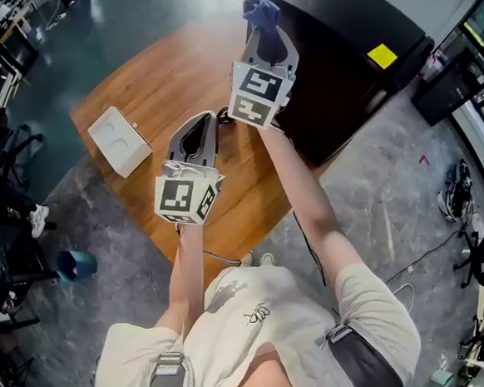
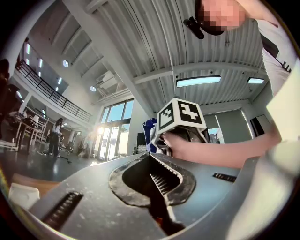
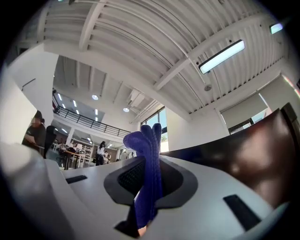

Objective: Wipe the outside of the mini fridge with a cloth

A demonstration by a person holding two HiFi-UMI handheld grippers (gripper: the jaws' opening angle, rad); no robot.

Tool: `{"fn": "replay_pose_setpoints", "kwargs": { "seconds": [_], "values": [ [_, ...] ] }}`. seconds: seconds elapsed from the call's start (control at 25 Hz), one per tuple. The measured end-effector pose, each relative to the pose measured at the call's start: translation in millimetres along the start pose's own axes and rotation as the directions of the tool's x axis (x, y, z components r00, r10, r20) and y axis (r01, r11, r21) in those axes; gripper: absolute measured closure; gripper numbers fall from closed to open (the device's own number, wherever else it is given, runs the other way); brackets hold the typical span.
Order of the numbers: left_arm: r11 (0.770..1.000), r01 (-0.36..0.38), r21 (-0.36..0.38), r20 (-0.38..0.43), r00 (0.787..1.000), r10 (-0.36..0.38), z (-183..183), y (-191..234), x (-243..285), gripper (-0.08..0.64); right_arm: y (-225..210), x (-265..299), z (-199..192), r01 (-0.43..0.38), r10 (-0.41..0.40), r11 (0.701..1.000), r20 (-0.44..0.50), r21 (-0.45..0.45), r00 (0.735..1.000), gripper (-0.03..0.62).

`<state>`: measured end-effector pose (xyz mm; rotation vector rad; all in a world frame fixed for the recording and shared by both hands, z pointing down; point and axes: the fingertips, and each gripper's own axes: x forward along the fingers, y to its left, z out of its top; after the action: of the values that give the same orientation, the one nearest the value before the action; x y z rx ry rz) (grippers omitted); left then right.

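The right claw (image 3: 147, 174) is squeezed shut on the blue cloth (image 1: 261, 13). It holds the cloth up right by the top corner of the black mini fridge (image 1: 343, 51). I cannot tell if the cloth touches it yet. The left claw (image 2: 154, 168) is closed with nothing in it. It is farther from the fridge, over the wooden desk (image 1: 155, 91). The cloth is a thin bunch, so rubbing could pull it out. The hard claw might also bump the fridge and scratch it.
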<state>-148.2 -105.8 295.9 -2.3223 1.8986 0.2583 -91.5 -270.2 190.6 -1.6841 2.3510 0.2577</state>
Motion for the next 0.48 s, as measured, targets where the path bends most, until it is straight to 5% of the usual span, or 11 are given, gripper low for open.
{"fn": "replay_pose_setpoints", "kwargs": {
  "seconds": [0.48],
  "values": [
    [0.992, -0.094, -0.083, -0.088, 0.992, 0.087, -48.9, 61.7, -20.7, 0.555, 33.3, 94.7, -31.3, 0.123, -0.122, 0.977, 0.015, -0.173, 0.992, 0.531]
  ]
}}
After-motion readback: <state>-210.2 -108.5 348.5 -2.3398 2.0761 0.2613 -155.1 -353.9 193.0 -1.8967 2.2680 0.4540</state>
